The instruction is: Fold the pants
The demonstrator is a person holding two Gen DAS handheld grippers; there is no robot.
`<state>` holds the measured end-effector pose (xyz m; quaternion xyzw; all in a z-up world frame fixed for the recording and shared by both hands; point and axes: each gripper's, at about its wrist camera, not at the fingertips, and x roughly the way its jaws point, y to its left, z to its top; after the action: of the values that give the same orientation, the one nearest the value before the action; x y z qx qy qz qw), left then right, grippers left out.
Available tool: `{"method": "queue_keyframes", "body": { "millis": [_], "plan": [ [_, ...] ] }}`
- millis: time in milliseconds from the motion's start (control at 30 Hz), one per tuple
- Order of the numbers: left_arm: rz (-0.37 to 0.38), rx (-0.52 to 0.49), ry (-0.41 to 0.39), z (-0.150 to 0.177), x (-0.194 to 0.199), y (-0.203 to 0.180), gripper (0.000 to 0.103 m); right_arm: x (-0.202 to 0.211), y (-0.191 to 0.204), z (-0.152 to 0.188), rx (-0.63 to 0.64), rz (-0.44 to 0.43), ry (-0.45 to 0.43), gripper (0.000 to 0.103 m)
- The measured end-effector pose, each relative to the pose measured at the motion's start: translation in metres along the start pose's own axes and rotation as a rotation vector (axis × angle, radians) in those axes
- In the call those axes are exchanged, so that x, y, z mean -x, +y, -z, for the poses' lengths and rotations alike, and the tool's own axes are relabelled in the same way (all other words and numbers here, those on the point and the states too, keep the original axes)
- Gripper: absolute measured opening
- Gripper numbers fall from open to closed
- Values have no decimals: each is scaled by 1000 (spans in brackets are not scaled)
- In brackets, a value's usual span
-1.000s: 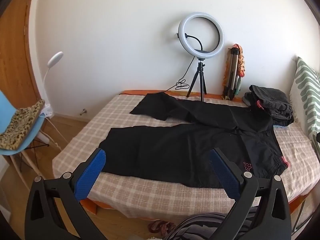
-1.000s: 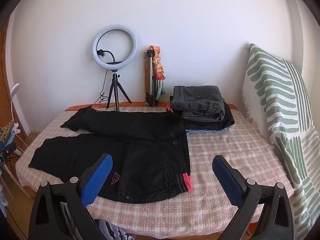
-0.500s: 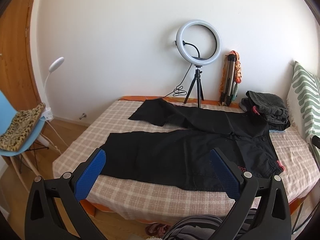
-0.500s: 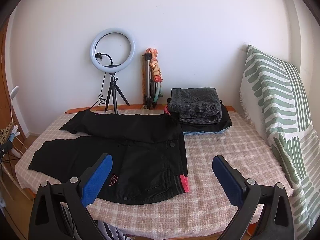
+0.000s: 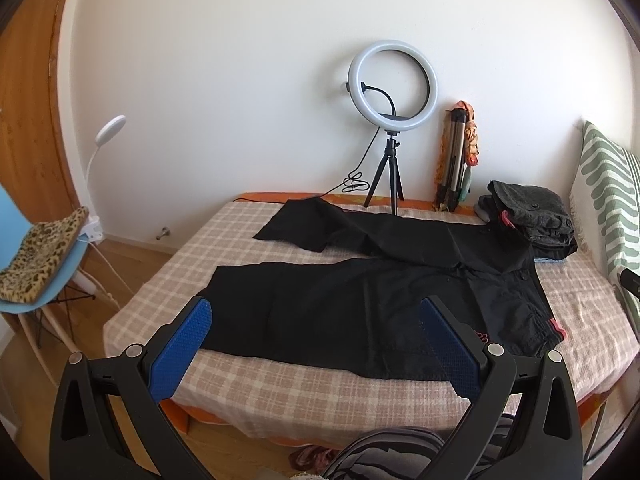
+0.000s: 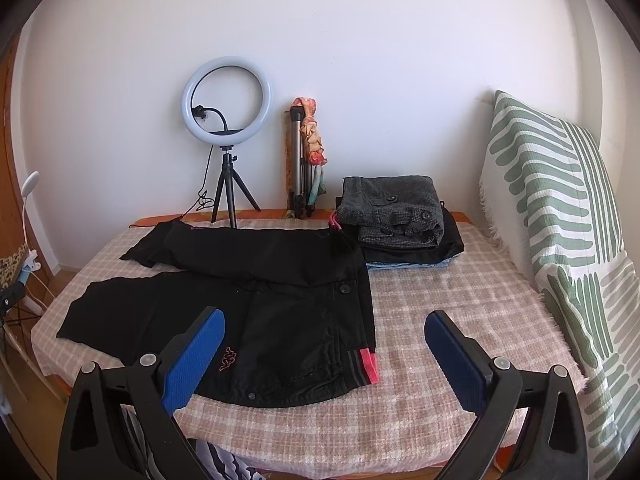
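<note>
Black pants (image 5: 360,300) lie spread flat on the checked bed (image 5: 280,384), legs pointing left and apart, waistband with a pink tab at the right. They also show in the right wrist view (image 6: 248,312). My left gripper (image 5: 316,312) is open and empty, held above the bed's near edge in front of the near leg. My right gripper (image 6: 324,324) is open and empty, held above the near edge by the waistband (image 6: 366,364).
A stack of folded clothes (image 6: 396,220) sits at the back right of the bed. A ring light on a tripod (image 6: 226,140) and a folded tripod (image 6: 300,168) stand against the wall. A green striped pillow (image 6: 560,220) leans at the right. A blue chair (image 5: 44,280) stands left.
Both grippers have drawn back and risen slightly, so the bed and pants look a little smaller. The jaws have stayed open. The pants have not moved.
</note>
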<state>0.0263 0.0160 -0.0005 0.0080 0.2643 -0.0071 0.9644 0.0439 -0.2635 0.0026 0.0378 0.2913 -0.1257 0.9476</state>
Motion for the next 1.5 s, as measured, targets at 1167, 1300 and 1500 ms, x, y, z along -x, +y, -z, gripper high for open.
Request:
{"method": "queue_keyframes", "body": {
  "millis": [1167,1300,1500],
  "plan": [
    [-5,-9,16,0,-12,-3,103,-15,3,-1,6,-9,23,101],
    [-8,-9,19,0,-16,-1,103,-20,6,-2,13,-13,27,101],
    [-12,-2,30,-3,-27,2,103,-33,10,-3,26,-24,39,101]
  ]
}}
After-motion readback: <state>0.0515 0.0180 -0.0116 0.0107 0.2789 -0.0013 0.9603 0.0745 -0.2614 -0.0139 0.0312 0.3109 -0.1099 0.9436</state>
